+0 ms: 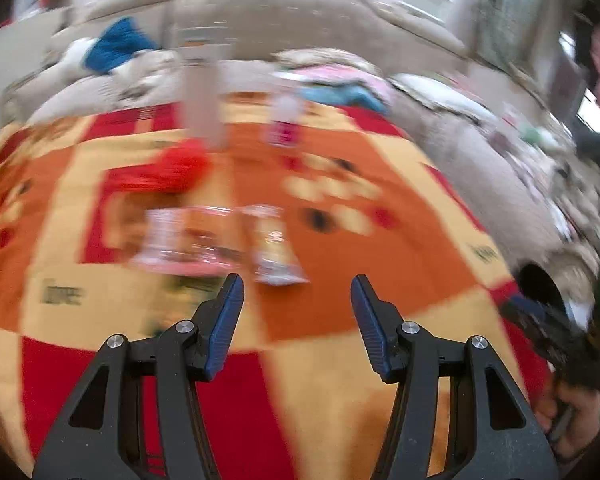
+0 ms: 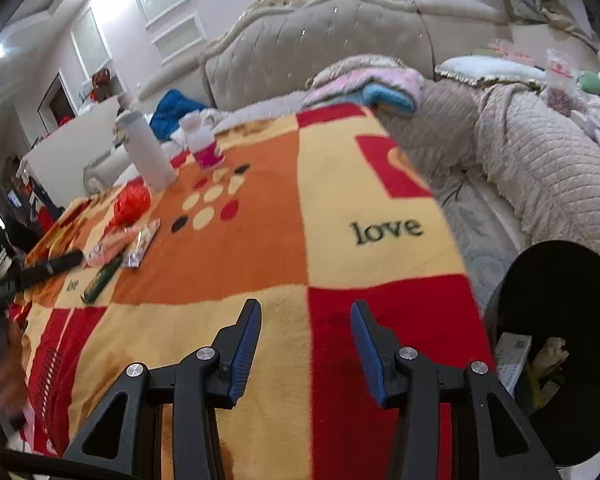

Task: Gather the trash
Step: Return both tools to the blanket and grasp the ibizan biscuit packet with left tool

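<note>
Both grippers, left and right, are held spread and empty over the blanket. Wrappers lie just ahead of the left, likely targeted next. The bin is kept beside the right for drop-off.

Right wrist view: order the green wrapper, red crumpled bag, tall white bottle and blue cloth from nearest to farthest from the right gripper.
From the right gripper:
1. Green wrapper, left, on the blanket.
2. Red crumpled bag, left, farther up.
3. Tall white bottle, standing behind the bag.
4. Blue cloth, beyond the blanket, by the headboard.
</note>
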Demonstrator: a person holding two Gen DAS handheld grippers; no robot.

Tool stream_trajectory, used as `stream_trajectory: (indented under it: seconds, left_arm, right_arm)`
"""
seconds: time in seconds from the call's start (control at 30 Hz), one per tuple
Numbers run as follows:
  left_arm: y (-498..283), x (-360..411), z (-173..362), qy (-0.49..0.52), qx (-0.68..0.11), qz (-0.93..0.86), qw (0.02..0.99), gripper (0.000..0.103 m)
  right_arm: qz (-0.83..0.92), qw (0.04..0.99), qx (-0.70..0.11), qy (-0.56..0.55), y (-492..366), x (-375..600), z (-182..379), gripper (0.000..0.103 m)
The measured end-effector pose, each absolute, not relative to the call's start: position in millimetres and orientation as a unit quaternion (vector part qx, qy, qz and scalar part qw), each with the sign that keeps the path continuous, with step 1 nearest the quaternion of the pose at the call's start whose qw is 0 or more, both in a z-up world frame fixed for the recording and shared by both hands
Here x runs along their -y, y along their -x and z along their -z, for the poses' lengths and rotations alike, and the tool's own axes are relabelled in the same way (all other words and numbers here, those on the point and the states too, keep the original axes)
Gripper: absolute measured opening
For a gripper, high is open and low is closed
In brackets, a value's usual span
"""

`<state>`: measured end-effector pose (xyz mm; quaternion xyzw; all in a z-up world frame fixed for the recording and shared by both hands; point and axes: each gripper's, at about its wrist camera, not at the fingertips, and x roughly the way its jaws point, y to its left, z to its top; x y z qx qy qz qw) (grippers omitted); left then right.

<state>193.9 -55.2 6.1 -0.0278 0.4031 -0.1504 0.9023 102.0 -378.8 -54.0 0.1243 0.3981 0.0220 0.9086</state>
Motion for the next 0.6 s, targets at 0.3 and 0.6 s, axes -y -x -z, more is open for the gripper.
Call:
stream_trajectory:
  seconds: [0.3, 0.6]
  left_arm:
    - [-287, 12, 18, 0.089, -0.477, 0.124, 0.865, 0.065]
    - [-299, 30, 46, 0.048, -0.503, 0.095, 0.858, 0.064]
  right_arm:
    - [-0.029, 0.900, -0.415, -0.131, -106, 382, 62, 0.045]
    - [-0.034, 0.896, -0.421, -0.139, -108, 384, 64, 0.045]
